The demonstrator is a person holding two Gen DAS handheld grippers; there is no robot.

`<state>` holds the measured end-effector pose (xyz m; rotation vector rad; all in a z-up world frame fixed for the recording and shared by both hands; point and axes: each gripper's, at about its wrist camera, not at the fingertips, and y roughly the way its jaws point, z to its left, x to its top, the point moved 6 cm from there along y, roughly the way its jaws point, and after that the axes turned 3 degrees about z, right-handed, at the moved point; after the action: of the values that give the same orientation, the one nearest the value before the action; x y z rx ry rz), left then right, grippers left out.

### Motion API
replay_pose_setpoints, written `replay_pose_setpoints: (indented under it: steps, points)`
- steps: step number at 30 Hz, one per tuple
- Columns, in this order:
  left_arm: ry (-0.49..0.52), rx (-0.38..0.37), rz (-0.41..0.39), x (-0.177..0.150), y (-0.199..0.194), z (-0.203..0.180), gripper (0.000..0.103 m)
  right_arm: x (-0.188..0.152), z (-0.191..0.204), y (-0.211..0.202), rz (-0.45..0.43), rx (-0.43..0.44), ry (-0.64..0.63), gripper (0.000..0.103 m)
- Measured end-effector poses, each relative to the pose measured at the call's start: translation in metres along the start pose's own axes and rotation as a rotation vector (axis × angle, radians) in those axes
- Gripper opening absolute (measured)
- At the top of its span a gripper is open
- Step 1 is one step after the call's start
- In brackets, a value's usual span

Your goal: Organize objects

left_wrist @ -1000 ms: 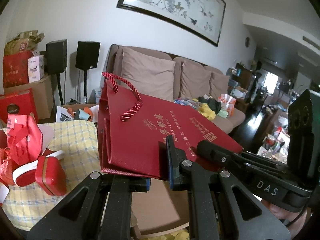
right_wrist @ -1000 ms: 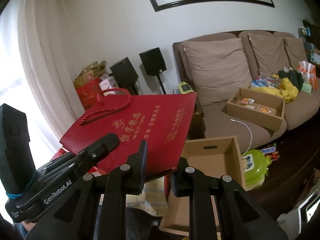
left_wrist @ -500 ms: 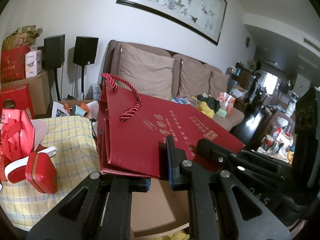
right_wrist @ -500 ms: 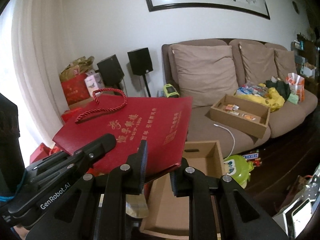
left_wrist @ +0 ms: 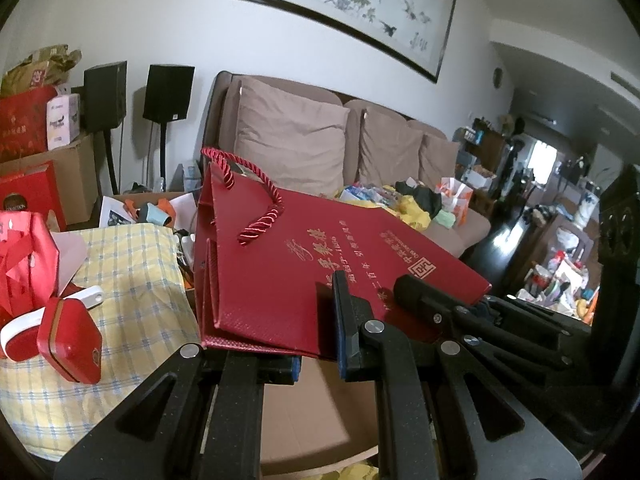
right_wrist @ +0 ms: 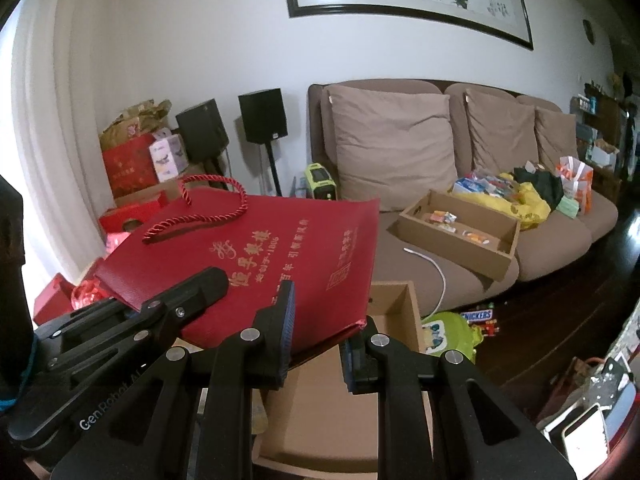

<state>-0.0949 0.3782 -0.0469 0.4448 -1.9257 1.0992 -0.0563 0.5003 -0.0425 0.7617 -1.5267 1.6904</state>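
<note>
Left wrist view, pose: left gripper [left_wrist: 318,344] slopes gently downward, toward the sofa [left_wrist: 360,152] across the room.
Left claw: nearly closed, pinching the bottom edge of the red gift bag [left_wrist: 312,264]; one finger lies on its printed face, the other under it.
Bag position: folded flat and held in the air, tilted, rope handle [left_wrist: 248,204] at the far end, gold lettering up.
Other gripper here: right gripper [left_wrist: 404,288] reaches in from the right and lies on the same bag near its right corner.
Surroundings: table with a yellow checked cloth [left_wrist: 132,280] sits to the left, carrying a red tin [left_wrist: 70,346]; a cardboard box [left_wrist: 312,412] lies under the bag; two black speakers [left_wrist: 168,92] stand by the wall.

Right wrist view, pose: right gripper [right_wrist: 318,346] also dips slightly, aimed at the sofa [right_wrist: 440,200].
Right claw: narrow gap, pinching the bag's [right_wrist: 264,264] lower right corner between its pads.
Other gripper here: left gripper [right_wrist: 208,280] comes in from the left, resting on the bag's near edge.
Surroundings: open cardboard box [right_wrist: 396,312] sits below the bag; a cardboard tray [right_wrist: 460,232] rests on the sofa seat with a white cable [right_wrist: 432,268] beside it; a green toy [right_wrist: 448,332] lies on the floor.
</note>
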Motion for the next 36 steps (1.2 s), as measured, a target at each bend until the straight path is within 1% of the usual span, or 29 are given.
replay_pose_setpoints:
  steps: [4, 8, 25, 36]
  points:
    - [-0.007, -0.004, 0.022, -0.004, 0.011, -0.001, 0.012, -0.005, -0.005, 0.007, 0.020, -0.013, 0.007, 0.019]
    - [-0.011, -0.010, 0.024, -0.008, 0.015, -0.003, 0.012, -0.006, -0.008, 0.009, 0.028, -0.029, 0.001, 0.019]
    - [-0.060, -0.018, 0.094, -0.025, 0.042, 0.003, 0.012, -0.020, -0.017, 0.035, 0.106, -0.035, 0.005, 0.019]
    - [-0.106, -0.009, 0.135, -0.036, 0.056, 0.014, 0.012, -0.031, -0.020, 0.053, 0.156, -0.026, 0.003, 0.019]
